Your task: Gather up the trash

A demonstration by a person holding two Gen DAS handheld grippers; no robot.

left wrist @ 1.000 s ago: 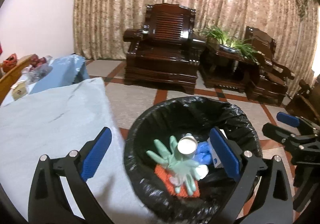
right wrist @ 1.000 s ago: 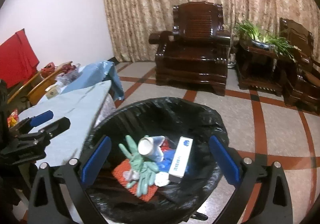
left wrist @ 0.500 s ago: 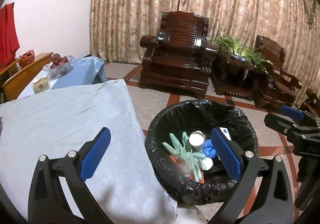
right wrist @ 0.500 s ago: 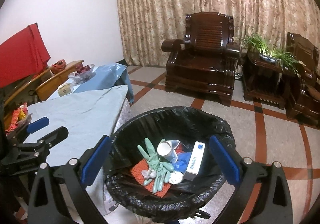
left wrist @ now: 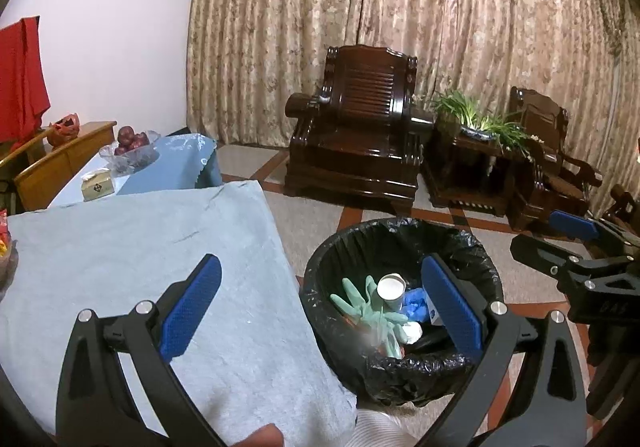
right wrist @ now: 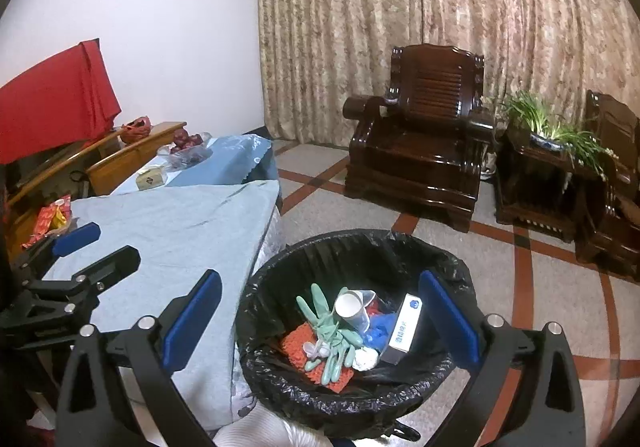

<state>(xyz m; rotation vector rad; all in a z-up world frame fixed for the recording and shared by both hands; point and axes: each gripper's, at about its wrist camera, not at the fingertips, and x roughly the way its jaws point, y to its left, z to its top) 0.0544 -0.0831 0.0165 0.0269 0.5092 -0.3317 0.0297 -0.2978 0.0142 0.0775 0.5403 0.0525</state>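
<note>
A black-lined trash bin (left wrist: 476, 247) (right wrist: 280, 267) stands on the floor by the table corner. In it lie green gloves (right wrist: 332, 331) (left wrist: 360, 303), a paper cup (right wrist: 350, 307) (left wrist: 391, 287), a white box (right wrist: 404, 327), something blue (right wrist: 378, 327) and an orange mesh piece (right wrist: 298, 341). My left gripper (left wrist: 320, 303) is open and empty, above the table edge and bin. My right gripper (right wrist: 320, 315) is open and empty, above the bin. Each gripper shows in the other's view, the right one (left wrist: 576, 247) and the left one (right wrist: 80, 251).
A table under a light blue cloth (left wrist: 120, 247) (right wrist: 180, 231) is on the left. At its far end are a fruit bowl (left wrist: 130, 153) and a small box (left wrist: 97, 185). Red snack packets (right wrist: 50, 219) lie at the left. Dark wooden armchairs (left wrist: 356, 151) and a plant stand (left wrist: 472, 167) stand behind.
Both grippers have pulled up and back from the bin, so it looks smaller and lower. More of the table shows. Both stay open and empty.
</note>
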